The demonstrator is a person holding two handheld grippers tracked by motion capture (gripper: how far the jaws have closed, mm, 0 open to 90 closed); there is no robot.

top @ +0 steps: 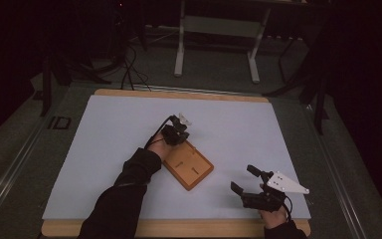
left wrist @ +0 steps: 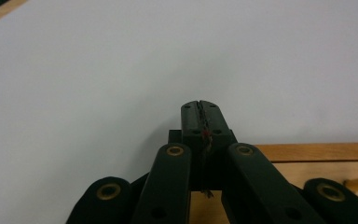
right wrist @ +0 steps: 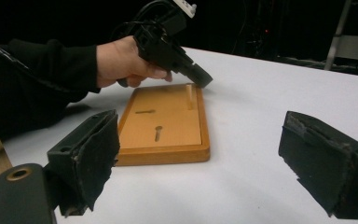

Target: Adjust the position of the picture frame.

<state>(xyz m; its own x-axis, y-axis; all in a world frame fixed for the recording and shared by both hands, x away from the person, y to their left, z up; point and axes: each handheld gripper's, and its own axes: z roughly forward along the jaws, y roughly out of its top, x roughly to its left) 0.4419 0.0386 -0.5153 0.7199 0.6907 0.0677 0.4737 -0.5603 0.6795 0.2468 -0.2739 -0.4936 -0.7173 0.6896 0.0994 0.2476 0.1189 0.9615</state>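
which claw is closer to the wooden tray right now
Left. The left claw sits shut at the wooden tray's far end, over its rim. The right claw is open and stands apart from the tray, off to its right on the white mat.

white mat (top: 129, 164) | wooden tabletop (top: 179, 228) | perhaps a stand (top: 219, 30) behind

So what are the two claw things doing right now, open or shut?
Left gripper: shut, jaws pressed together over the far end of the wooden tray; whether they pinch anything cannot be told.
Right gripper: open, nothing between its jaws.
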